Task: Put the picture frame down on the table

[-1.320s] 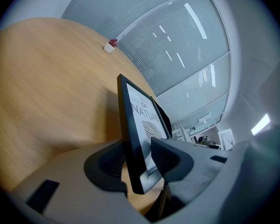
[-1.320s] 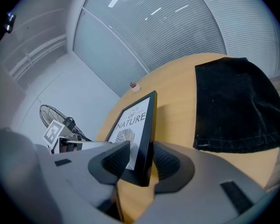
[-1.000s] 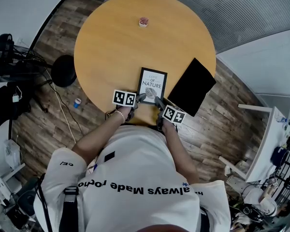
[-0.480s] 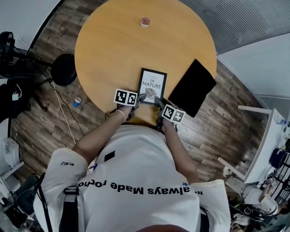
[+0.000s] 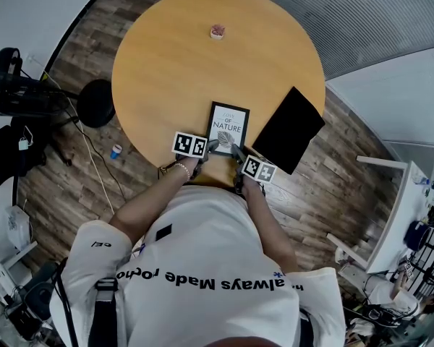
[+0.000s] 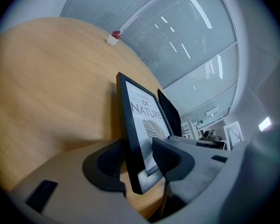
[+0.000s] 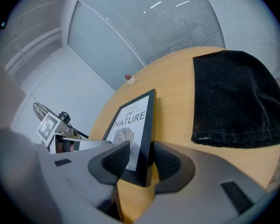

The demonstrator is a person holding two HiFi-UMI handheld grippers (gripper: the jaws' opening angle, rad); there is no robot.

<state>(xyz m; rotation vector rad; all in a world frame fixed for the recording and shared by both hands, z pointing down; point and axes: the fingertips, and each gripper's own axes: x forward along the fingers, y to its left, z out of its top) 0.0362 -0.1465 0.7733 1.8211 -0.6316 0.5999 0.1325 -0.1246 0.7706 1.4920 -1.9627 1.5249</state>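
Observation:
A black picture frame [image 5: 228,125] with a white print reading "OF NATURE" rests on the round wooden table [image 5: 166,71], near its front edge. Each gripper is at one of its near corners. In the left gripper view the frame [image 6: 144,125] stands between the jaws of my left gripper [image 6: 140,160] [image 5: 211,147]. Those jaws have just been opening, and a thin gap shows at the pads. In the right gripper view my right gripper [image 7: 141,160] [image 5: 235,150] is shut on the frame [image 7: 130,120], its pads against the front and back of the edge.
A black cloth [image 5: 288,130] [image 7: 233,101] lies right of the frame and hangs over the table's rim. A small red and white object [image 5: 217,32] [image 6: 114,36] sits at the far side. A fan [image 5: 14,92] and a black round base [image 5: 95,105] stand on the floor to the left.

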